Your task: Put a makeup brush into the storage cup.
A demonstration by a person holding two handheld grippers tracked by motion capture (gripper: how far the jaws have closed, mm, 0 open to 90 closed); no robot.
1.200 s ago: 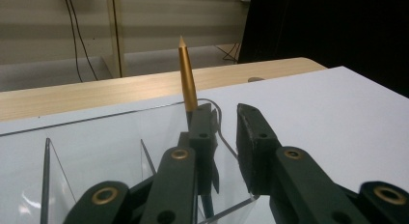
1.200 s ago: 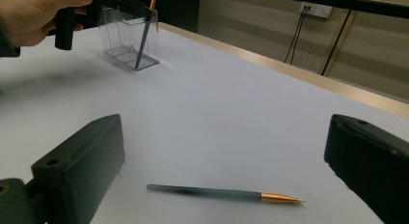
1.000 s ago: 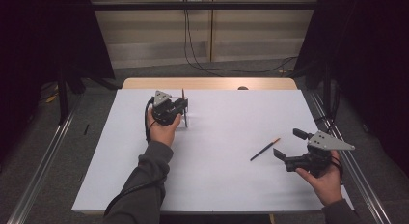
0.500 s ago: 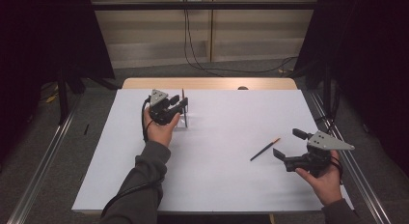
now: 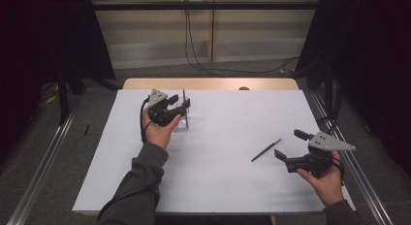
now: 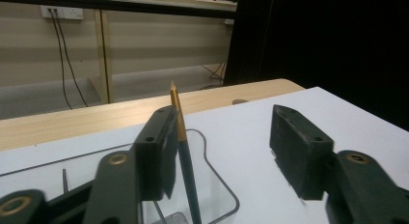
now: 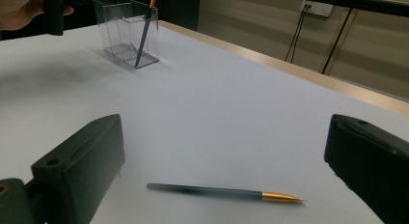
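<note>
Both tools gape: left tool over holder, right tool near pen.

**Arms and grippers: pose and state**

Left arm: grey sleeve, reaching forward from the bottom edge to the far left of centre. Left hand wraps the left gripper from below; jaws parted wide, pointing right.

Right hand: low at the right edge, palm under the right gripper. Jaws spread wide, pointing left; grey plate on top.
</note>
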